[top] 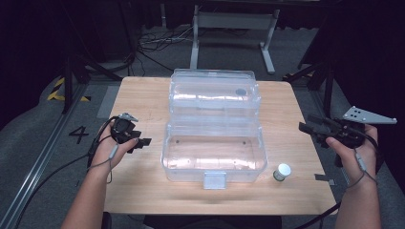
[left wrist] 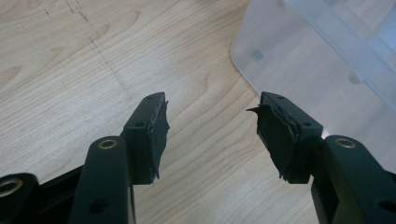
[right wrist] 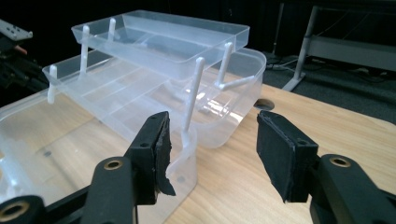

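Both grippers empty, jaws spread wide. Left gripper sits on the table's left side, pointing at the clear plastic box; in the left gripper view the box corner lies just ahead and to the right of the jaws, not touching. Right gripper hovers off the table's right edge, jaws aimed left toward the box's right end.

The box sits mid-table, open, long axis running left-right. It's transparent, with a tiered tray lifted on thin white link arms, lid section folded toward the far side, and a latch tab on the near wall.

Small jar with a white cap stands upright on the table just right of the box's near-right corner, apart from it. Right gripper is clearly the nearer one; the jar lies below-left of it, toward the person. Probably the next pick, though contents aren't readable.
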The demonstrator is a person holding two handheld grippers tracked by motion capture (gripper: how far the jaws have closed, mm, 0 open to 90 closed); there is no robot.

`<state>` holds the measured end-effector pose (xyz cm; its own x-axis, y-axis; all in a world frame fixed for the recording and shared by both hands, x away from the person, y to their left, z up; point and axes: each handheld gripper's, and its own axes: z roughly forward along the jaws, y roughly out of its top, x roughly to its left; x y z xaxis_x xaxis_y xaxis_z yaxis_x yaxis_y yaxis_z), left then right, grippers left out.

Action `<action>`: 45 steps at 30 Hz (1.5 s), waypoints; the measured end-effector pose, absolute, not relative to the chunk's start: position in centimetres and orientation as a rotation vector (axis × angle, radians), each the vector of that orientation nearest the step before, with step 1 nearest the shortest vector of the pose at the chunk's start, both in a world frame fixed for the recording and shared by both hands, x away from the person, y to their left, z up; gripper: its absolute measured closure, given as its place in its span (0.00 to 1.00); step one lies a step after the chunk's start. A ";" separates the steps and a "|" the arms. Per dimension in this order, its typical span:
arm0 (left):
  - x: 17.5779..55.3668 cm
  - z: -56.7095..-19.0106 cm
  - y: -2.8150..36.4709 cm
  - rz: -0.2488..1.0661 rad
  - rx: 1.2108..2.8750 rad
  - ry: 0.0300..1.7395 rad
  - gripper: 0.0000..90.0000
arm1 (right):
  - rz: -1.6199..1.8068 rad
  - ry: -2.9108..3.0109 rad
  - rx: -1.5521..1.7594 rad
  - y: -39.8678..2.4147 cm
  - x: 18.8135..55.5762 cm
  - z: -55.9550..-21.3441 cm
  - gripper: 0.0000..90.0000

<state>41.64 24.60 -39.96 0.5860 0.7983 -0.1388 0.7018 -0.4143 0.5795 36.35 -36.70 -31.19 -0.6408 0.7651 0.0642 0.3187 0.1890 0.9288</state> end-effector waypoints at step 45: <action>40.7 -40.7 24.7 0.146 2.314 1.185 0.49 | 0.814 2.734 0.786 -30.6 37.6 -32.6 0.49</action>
<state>40.68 24.73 -40.72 0.6092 0.7804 -0.1407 0.7231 -0.4739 0.5025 37.60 -30.64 -32.61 -0.8435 0.5367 -0.0225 0.4369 0.7099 0.5525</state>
